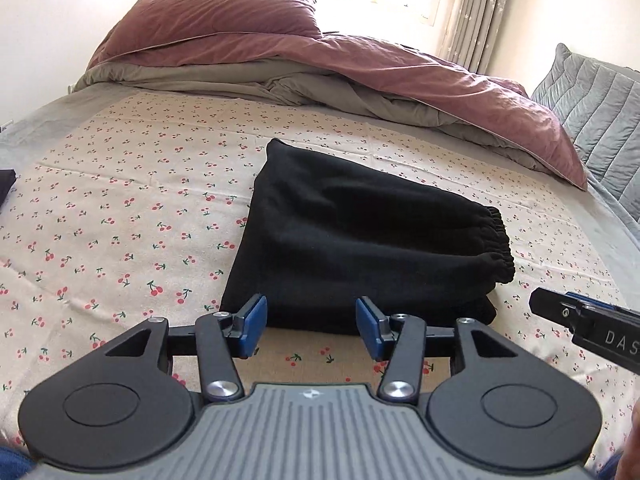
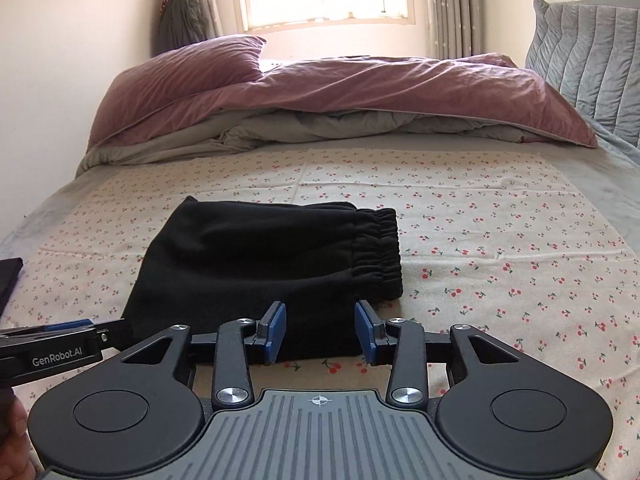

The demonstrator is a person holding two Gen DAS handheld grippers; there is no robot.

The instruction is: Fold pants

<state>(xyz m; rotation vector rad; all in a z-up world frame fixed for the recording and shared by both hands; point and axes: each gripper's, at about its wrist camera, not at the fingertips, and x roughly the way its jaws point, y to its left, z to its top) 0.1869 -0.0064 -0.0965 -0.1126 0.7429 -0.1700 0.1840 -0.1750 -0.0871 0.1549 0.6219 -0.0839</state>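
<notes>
We hold the left gripper point(image 1: 311, 326) and right gripper point(image 2: 320, 330) with jaws parted and empty, just short of the folded black pants point(image 1: 352, 248) lying on the cherry-print bed sheet point(image 1: 120, 208); beyond, a mauve duvet point(image 1: 360, 64)

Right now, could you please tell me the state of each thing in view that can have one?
Pants: folded into a compact stack, flat on the sheet, elastic waistband to the right.
Left gripper: open, empty, at the pants' near edge.
Right gripper: open, empty, at the pants' near edge.
Duvet: bunched at the far end.
Sheet: spread flat, creased.
Curtains: drawn open.
</notes>
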